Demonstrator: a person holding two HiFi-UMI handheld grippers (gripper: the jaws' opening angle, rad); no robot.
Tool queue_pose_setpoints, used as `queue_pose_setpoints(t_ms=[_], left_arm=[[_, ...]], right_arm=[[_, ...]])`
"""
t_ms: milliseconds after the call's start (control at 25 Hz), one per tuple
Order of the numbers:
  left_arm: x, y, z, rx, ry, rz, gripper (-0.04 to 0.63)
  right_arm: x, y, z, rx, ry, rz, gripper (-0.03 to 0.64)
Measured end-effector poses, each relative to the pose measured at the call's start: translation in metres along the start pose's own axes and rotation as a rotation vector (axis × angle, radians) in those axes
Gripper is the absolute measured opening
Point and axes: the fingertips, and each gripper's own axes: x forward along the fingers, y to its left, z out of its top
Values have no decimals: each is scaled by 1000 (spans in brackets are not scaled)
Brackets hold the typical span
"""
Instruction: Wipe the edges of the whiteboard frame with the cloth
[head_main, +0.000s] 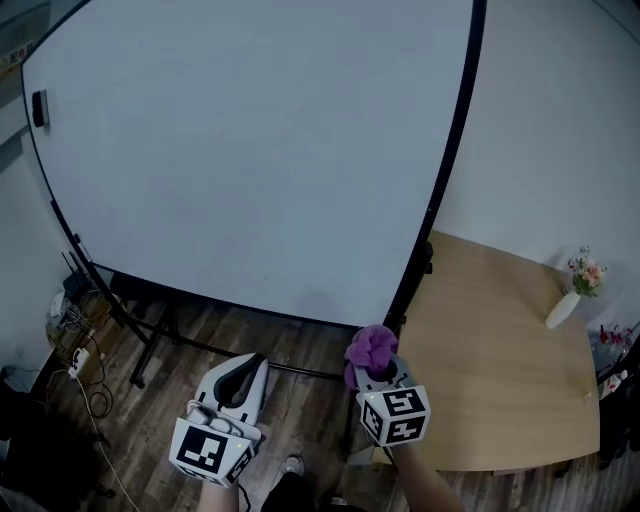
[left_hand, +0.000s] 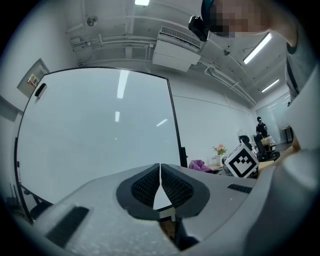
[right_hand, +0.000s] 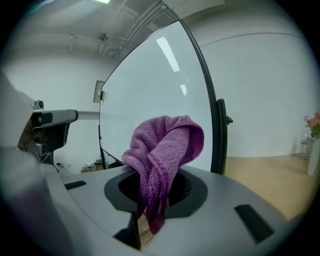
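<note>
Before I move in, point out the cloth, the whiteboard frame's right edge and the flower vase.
cloth (right_hand: 165, 147): right gripper view, bunched fold above the jaws.
whiteboard frame (head_main: 455, 130): head view, its black right edge.
flower vase (head_main: 562, 310): head view, white body.

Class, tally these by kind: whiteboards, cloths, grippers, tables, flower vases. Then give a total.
Whiteboard: 1
Purple cloth: 1
Grippers: 2, left gripper and right gripper
Wooden table: 1
Flower vase: 1
Total: 6

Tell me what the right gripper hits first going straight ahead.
Probably the whiteboard, near its black right frame edge; the cloth in the right gripper would touch first. Depth unclear.
</note>
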Motion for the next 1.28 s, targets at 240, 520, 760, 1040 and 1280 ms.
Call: queue_pose_setpoints(t_ms=[240,520,760,1040,1280], left_arm=[[-40,-12,11,19,-22,77,17],[-72,-33,22,38,-36,156,17],[-99,-49,28,56,-35,220,17],[-123,-48,35,71,-41,282,17],[-141,-37,37,57,-33,311,17]], right_arm=[[-31,28,16,-34,-51,85,83],[-68,48,40,-38,-116,185,83],[-95,59,53,-40,-171,256,83],[-106,77,58,-72,-196,305,83],[-110,95,65,-88,-217,321,84]])
